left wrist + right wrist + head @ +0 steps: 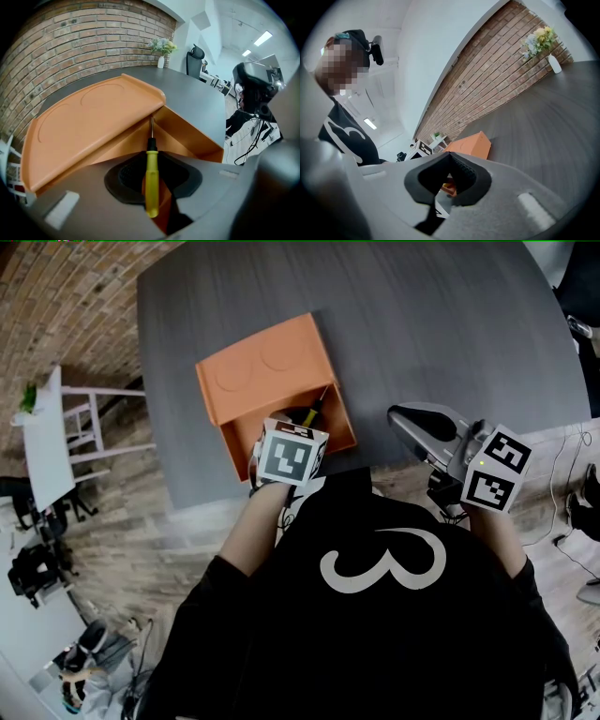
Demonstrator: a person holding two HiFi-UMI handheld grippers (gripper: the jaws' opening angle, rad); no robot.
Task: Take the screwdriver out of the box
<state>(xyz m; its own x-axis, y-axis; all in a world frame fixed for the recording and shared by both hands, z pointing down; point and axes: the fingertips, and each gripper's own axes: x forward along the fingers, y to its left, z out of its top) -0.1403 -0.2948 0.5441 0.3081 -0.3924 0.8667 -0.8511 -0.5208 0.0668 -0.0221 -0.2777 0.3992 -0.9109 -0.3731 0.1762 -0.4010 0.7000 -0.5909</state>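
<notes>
An orange box [272, 371] lies open on the dark grey table [422, 324], its lid [93, 117] folded back towards the far side. The screwdriver [315, 407] has a yellow handle [151, 178] and a black collar, and its metal tip points into the box's far corner. My left gripper [302, 423] reaches steeply down into the box, with its jaws shut on that handle [151, 180]. My right gripper [405, 418] hovers over the table to the right of the box. It holds nothing and its jaws [449, 180] stand together.
Off the table's left edge are a white side table [45, 446] and a stool. A vase of flowers [161, 47] stands at the table's far end by the brick wall. Cables lie on the wooden floor at the right [567, 512].
</notes>
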